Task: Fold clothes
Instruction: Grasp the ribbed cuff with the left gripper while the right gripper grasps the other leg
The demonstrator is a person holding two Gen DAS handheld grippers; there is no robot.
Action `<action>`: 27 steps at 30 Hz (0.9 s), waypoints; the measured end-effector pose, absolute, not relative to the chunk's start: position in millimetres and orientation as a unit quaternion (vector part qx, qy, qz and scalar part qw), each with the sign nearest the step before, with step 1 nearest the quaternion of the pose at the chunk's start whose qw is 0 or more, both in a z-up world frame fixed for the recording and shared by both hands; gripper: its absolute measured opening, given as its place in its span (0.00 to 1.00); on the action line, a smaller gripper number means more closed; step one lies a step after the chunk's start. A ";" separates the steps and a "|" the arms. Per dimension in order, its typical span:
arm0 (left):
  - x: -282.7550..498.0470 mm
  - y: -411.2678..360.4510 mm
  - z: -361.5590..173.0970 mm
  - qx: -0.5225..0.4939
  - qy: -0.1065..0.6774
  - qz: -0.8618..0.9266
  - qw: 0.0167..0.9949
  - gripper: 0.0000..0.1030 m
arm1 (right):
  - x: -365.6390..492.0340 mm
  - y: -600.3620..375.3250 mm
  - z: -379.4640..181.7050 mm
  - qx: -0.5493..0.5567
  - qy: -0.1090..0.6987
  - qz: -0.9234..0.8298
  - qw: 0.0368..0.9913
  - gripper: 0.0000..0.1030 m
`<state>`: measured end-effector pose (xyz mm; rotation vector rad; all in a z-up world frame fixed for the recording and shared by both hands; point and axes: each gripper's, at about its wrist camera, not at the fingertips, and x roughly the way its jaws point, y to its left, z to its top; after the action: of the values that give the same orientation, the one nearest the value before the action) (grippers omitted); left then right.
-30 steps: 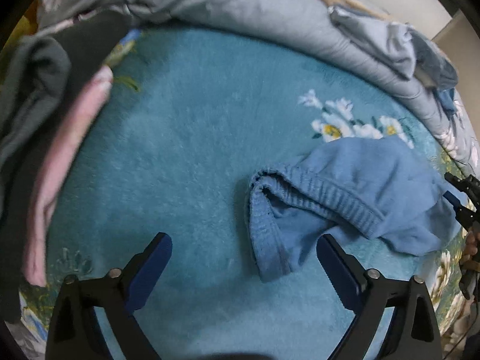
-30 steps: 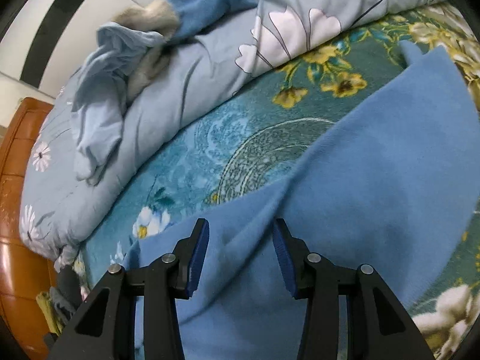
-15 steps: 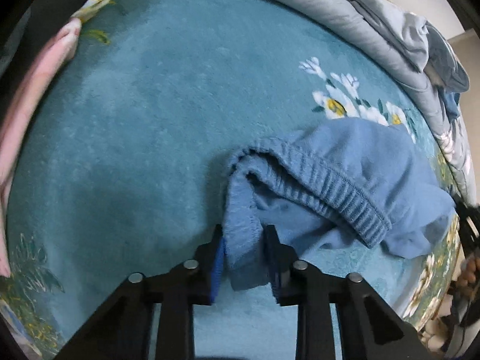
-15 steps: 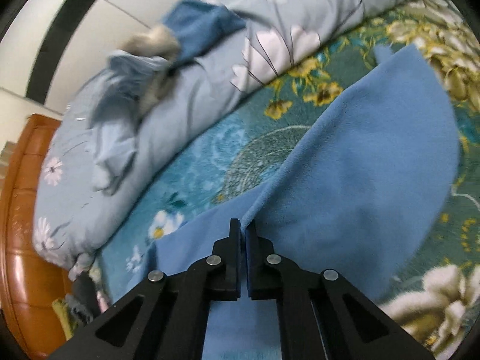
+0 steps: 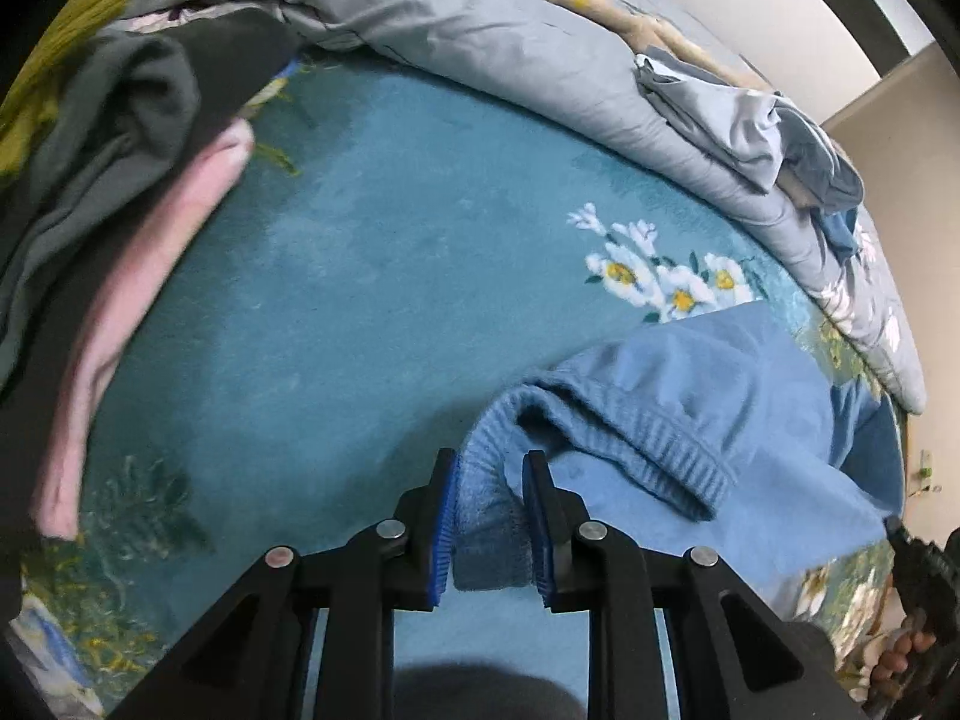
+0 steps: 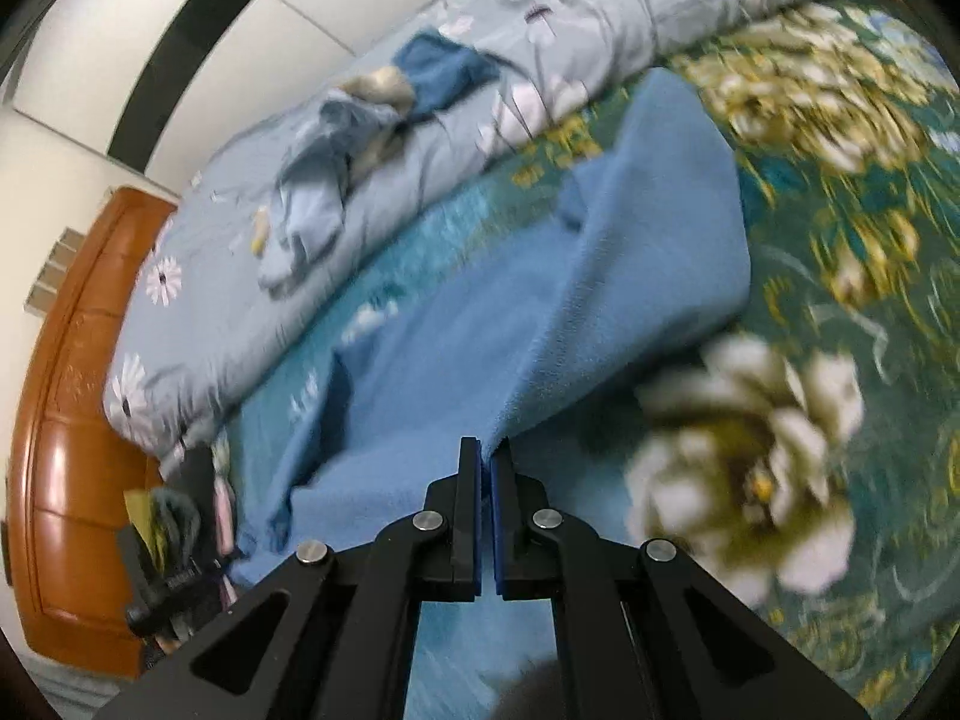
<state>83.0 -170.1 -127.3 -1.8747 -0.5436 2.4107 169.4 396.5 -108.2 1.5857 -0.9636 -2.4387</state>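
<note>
A light blue knit garment (image 5: 708, 420) with a ribbed hem lies on the teal floral blanket (image 5: 390, 276). My left gripper (image 5: 489, 468) is shut on the bunched ribbed edge of this garment at bottom centre. In the right wrist view the same blue garment (image 6: 600, 300) stretches away from me, raised off the bed. My right gripper (image 6: 486, 456) is shut on a fold of its cloth. The right gripper's body also shows in the left wrist view (image 5: 924, 564) at the far right edge.
A grey-blue floral duvet (image 5: 510, 42) with crumpled clothes (image 5: 750, 120) on it lies along the far side. A pile of dark grey and pink garments (image 5: 120, 192) lies at the left. A wooden headboard (image 6: 78, 420) stands at the left in the right wrist view.
Both grippers went from open to shut on the blue garment. Both have since lifted and pulled it, and the cloth now hangs taut between them.
</note>
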 end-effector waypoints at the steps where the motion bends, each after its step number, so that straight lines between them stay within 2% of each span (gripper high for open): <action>1: 85.8 -172.9 -129.0 -0.605 -0.174 0.776 0.018 0.22 | 175.8 396.3 -113.3 0.526 -0.312 -0.790 0.039 0.02; 7: 99.3 -175.3 -146.3 -0.615 -0.167 0.771 0.000 0.22 | 192.5 405.7 -131.2 0.547 -0.325 -0.771 0.029 0.03; 13: 102.6 -170.9 -145.6 -0.616 -0.170 0.769 0.007 0.23 | 191.5 416.2 -126.8 0.552 -0.302 -0.777 0.018 0.03; 15: 101.5 -169.2 -141.3 -0.614 -0.160 0.773 0.001 0.26 | 186.5 424.3 -123.8 0.545 -0.289 -0.787 0.008 0.03; 18: 97.5 -165.4 -129.9 -0.606 -0.141 0.783 -0.009 0.38 | 166.2 432.3 -124.3 0.536 -0.279 -0.797 -0.004 0.05; 20: 93.4 -159.3 -121.2 -0.599 -0.126 0.791 -0.008 0.49 | 143.7 432.8 -130.1 0.535 -0.271 -0.800 -0.004 0.17; 21: 91.0 -155.9 -117.1 -0.597 -0.118 0.794 -0.007 0.52 | 131.1 431.1 -134.6 0.537 -0.264 -0.801 -0.005 0.35; 22: 88.9 -152.0 -113.2 -0.594 -0.110 0.797 -0.006 0.56 | 119.3 428.5 -139.6 0.539 -0.258 -0.802 -0.007 0.46; 27: 84.3 -132.1 -102.1 -0.588 -0.070 0.806 0.000 0.61 | 70.6 416.4 -168.6 0.564 -0.209 -0.798 -0.045 0.46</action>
<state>84.3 -132.1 -102.1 -1.8472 -0.2202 2.5320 70.6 416.4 -168.6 1.8235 -0.6769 -2.5807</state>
